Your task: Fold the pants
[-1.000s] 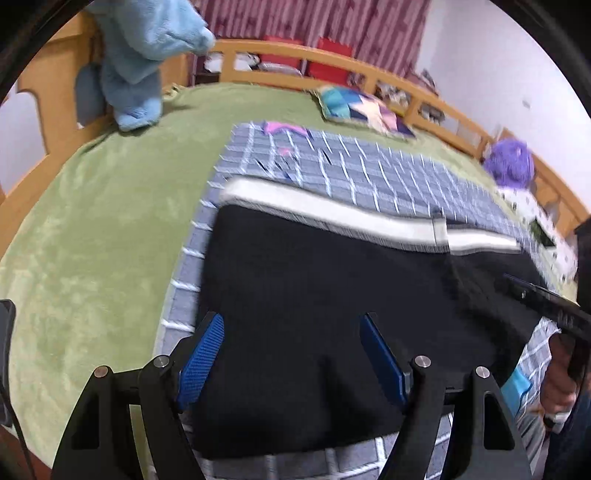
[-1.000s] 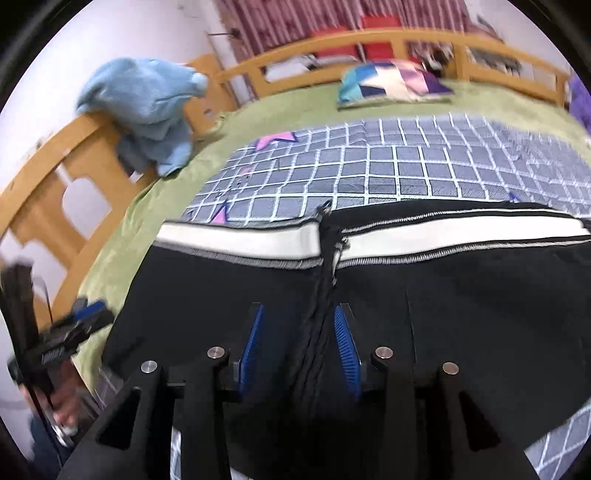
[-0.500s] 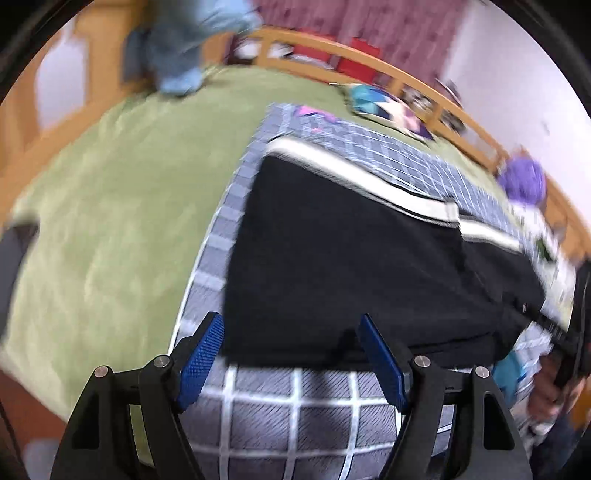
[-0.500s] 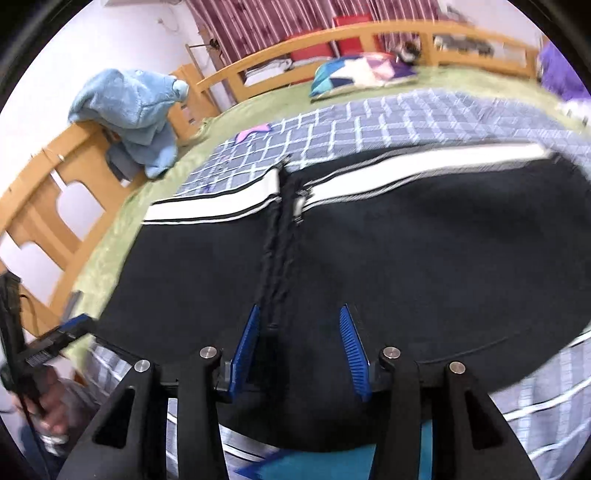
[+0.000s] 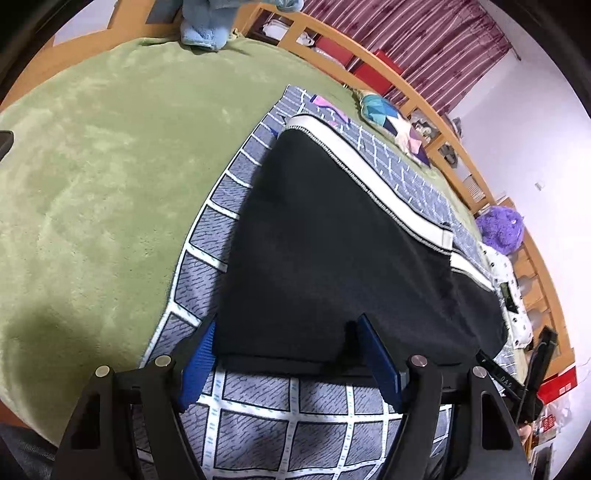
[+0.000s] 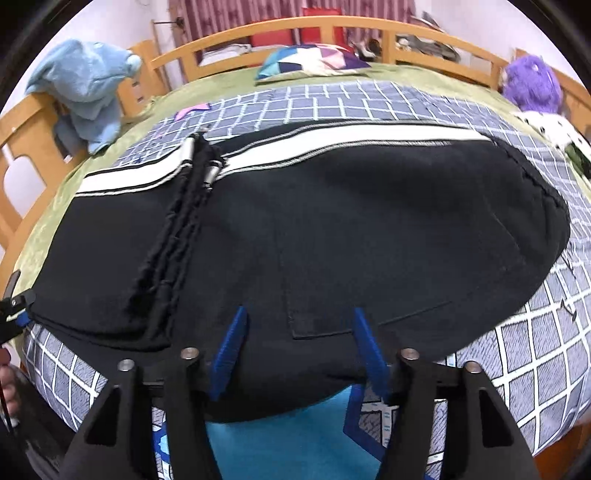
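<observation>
Black pants [image 5: 332, 240] with a white side stripe [image 5: 369, 166] lie folded flat on a grey checked blanket [image 5: 258, 424]. My left gripper [image 5: 286, 328] stands open at their near left edge; the hem lies between the blue pads, which do not press it. In the right wrist view the same pants [image 6: 369, 221] show a ridge of bunched leg ends [image 6: 173, 240] at the left. My right gripper [image 6: 300, 314] hovers over the near edge by a back pocket, its jaws opening, with fabric under them but not pinched.
A green bedcover [image 5: 92, 166] surrounds the blanket, inside a wooden bed rail [image 6: 332, 26]. A blue plush [image 6: 85, 85] hangs on the rail at the left, a patchwork pillow [image 6: 314, 59] lies at the back, and a purple plush [image 6: 532, 81] sits at the right.
Both grippers have drawn back to the near edge of the pants. The right jaws widened and came off the bunched ridge, which now lies to their left. The left gripper rolled.
</observation>
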Tool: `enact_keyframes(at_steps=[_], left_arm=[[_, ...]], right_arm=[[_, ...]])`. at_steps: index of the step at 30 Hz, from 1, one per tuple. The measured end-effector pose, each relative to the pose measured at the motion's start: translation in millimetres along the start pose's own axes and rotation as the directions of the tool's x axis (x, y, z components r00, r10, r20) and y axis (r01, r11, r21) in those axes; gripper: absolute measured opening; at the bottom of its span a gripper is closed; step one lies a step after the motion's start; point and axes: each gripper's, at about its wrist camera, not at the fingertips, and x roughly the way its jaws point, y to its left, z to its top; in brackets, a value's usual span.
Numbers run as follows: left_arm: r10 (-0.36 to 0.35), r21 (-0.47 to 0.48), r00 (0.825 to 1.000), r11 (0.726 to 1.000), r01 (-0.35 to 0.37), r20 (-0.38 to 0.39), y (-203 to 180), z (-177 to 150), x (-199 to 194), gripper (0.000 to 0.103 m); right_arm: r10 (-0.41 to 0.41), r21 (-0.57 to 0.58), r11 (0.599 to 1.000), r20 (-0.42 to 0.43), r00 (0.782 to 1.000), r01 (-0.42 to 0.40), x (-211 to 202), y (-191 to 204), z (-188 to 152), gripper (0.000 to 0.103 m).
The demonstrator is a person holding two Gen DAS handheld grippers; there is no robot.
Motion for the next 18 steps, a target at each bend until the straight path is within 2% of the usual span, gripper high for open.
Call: enact_keyframes(at_steps=[2, 5, 9, 13, 18], left_arm=[[-0.03, -0.015, 0.999, 0.999, 0.03, 0.012, 1, 0, -2, 0.072], [-0.124, -0.049, 0.991, 0.991, 0.126, 0.041, 7, 1, -9, 0.072], [-0.231, -0.096, 0.97, 0.967, 0.237, 0.072, 15, 2, -15, 0.072], [-0.253, -0.17, 0.967, 0.952, 0.254, 0.028, 25, 4, 3, 0.072], [-0.218, -0.122, 0.976, 0.969, 0.216, -0.006, 14, 2, 15, 0.073]], right_arm=[[-0.012, 0.01, 1.0, -0.015, 1.0, 0.012, 3, -5, 1, 0.079], [-0.022, 0.007, 1.0, -0.028, 0.999, 0.022, 6, -7, 2, 0.084], [-0.038, 0.017, 0.999, -0.024, 0.999, 0.038, 9, -7, 2, 0.088], [-0.022, 0.051, 0.998, -0.027, 0.999, 0.023, 10, -10, 1, 0.089], [0.021, 0.084, 0.996, -0.036, 0.999, -0.018, 9, -19, -4, 0.091]])
